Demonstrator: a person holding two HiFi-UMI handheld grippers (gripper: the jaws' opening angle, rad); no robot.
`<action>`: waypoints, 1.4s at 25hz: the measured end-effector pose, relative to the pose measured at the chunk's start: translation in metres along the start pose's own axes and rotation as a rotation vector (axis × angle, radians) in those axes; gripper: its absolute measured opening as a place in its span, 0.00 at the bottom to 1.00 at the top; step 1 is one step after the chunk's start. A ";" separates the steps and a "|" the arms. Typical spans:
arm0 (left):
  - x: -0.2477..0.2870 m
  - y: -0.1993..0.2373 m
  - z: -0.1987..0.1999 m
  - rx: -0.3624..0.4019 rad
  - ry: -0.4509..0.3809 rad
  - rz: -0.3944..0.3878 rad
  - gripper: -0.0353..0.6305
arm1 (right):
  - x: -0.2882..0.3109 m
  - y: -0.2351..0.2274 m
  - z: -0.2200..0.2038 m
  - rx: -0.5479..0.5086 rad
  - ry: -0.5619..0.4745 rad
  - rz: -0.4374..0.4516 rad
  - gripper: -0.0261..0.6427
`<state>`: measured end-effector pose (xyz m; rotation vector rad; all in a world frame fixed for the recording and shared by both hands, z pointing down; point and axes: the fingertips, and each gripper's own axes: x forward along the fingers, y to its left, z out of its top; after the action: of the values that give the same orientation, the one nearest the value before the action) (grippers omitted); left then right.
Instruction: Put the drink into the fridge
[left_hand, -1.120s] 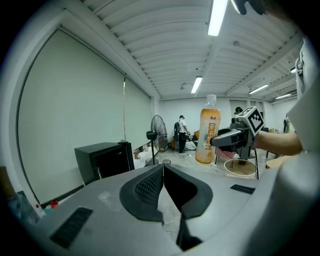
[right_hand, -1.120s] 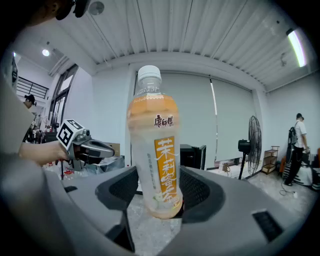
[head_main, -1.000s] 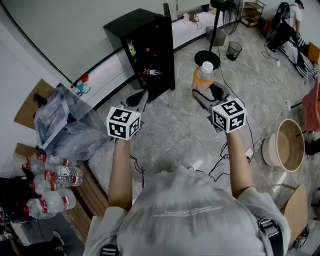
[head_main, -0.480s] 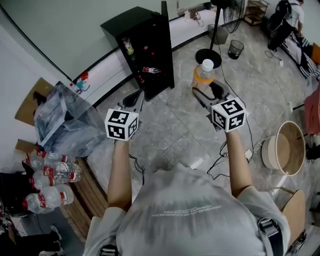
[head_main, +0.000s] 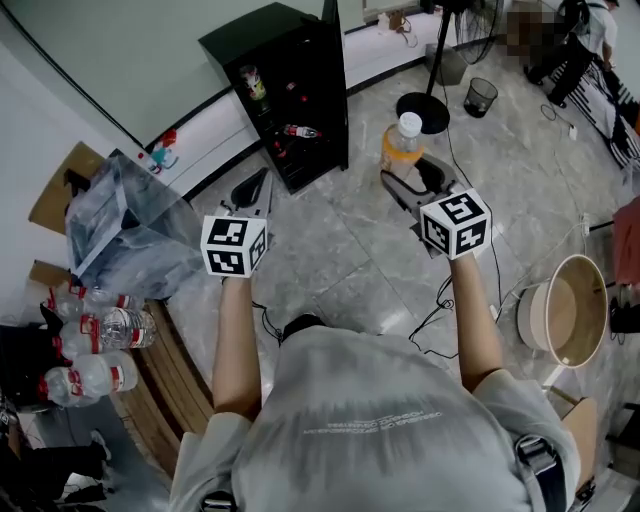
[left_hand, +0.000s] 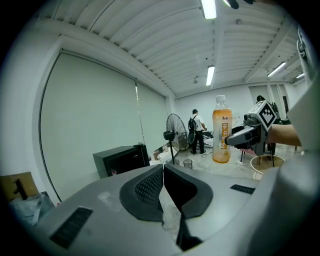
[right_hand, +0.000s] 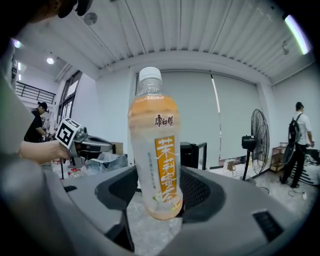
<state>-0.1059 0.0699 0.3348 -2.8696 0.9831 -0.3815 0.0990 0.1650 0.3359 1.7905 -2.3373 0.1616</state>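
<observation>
The drink is an orange bottle with a white cap, held upright by its lower part in my right gripper, which is shut on it. In the right gripper view the bottle stands between the two dark pads. The black fridge stands on the floor ahead, its door swung open and a few items on its shelves. My left gripper is shut and empty, left of the bottle and short of the fridge. The left gripper view shows the jaws closed together, with the bottle off to the right.
A clear plastic bag and several water bottles lie on a wooden bench at the left. A fan stand, a waste bin and a round basin stand to the right. Cables trail on the tiled floor.
Both grippers and the bottle sit slightly nearer the fridge. The left gripper has drifted a little to the left. The right gripper's hold on the bottle is unchanged.
</observation>
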 end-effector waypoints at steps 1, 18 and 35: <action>0.002 0.000 -0.002 0.000 0.004 0.004 0.08 | 0.001 -0.004 -0.002 0.006 0.001 -0.002 0.43; 0.150 0.120 -0.012 -0.038 0.023 0.013 0.08 | 0.153 -0.083 0.019 -0.017 0.027 0.000 0.43; 0.290 0.249 -0.032 -0.047 0.113 0.022 0.08 | 0.356 -0.160 0.046 -0.006 0.030 0.013 0.44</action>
<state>-0.0407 -0.3046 0.3859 -2.9040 1.0541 -0.5309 0.1604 -0.2219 0.3641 1.7576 -2.3271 0.1821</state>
